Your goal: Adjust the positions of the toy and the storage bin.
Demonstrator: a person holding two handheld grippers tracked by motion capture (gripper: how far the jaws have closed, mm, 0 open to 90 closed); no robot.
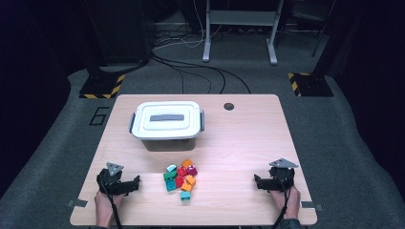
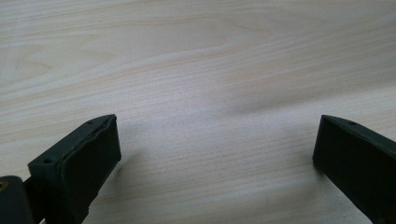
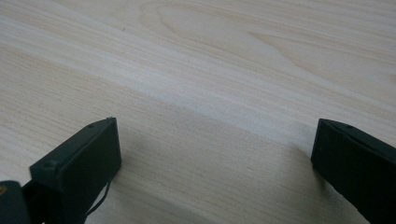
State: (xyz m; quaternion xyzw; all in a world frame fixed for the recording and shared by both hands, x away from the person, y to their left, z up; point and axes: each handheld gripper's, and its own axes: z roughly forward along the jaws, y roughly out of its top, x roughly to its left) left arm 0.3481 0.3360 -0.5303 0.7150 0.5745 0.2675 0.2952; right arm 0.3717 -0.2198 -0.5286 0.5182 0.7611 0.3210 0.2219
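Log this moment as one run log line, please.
left gripper: open, empty | right gripper: open, empty | blocks: piled between them | box: lid on

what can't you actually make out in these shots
- Inside of the white box: high view, its closed lid hides it.
- Toy blocks: high view, too small to count or tell shapes.
- Person's forearms: high view, cut off by the bottom edge.
- Blocks and box: outside both gripper views, which face bare table.

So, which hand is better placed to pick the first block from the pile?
Left, probably. The left gripper rests nearer the blocks, pointing toward them, open. The right gripper is open too, but farther away.
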